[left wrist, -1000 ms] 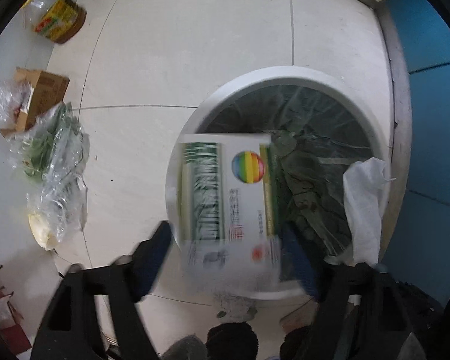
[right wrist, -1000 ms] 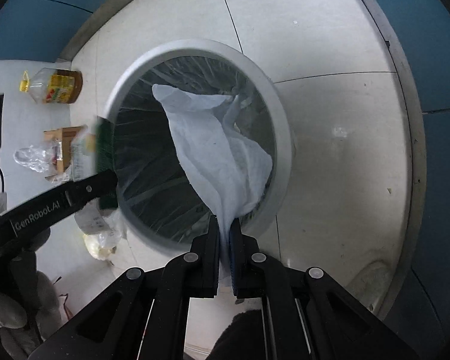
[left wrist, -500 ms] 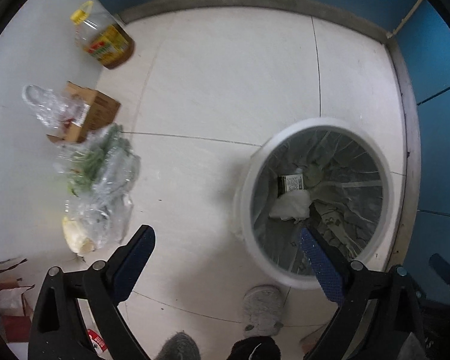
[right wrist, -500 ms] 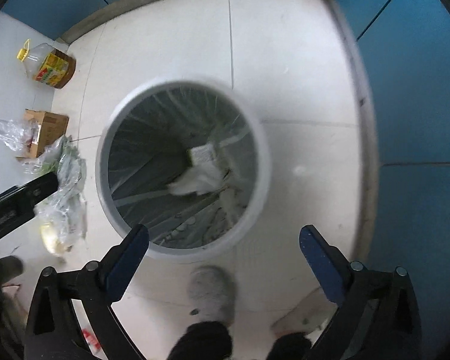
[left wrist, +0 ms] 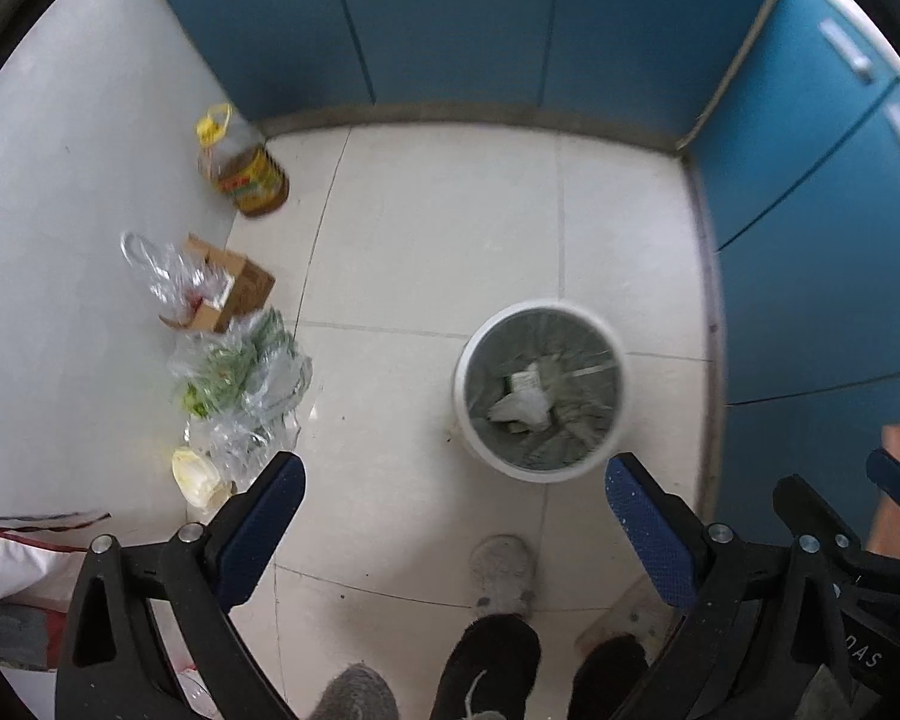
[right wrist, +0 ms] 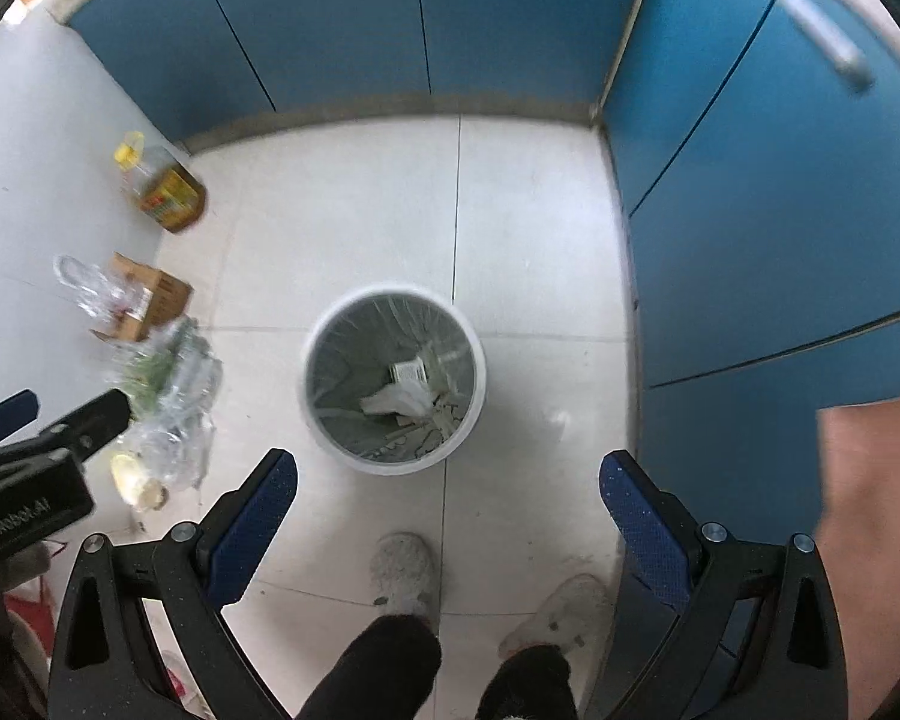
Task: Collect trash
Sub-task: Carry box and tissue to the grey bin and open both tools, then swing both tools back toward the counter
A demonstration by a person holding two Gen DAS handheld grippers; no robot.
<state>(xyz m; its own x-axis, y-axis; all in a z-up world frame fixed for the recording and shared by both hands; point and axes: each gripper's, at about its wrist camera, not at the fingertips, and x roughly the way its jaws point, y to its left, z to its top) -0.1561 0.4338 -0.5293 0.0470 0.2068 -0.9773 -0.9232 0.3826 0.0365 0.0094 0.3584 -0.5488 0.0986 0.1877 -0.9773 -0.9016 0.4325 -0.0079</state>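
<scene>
A white round bin with a clear liner stands on the tiled floor, also in the right wrist view. Inside lie a crumpled white tissue and a small box. My left gripper is open and empty, high above the floor, near the bin. My right gripper is open and empty, high above the bin.
Along the left wall lie an oil bottle, a cardboard box with a clear bag, and plastic bags of greens. Blue cabinets stand behind and to the right. The person's feet are below.
The left gripper let go of the box and the right let go of the tissue; both now lie in the bin. Both grippers opened and rose well above the floor.
</scene>
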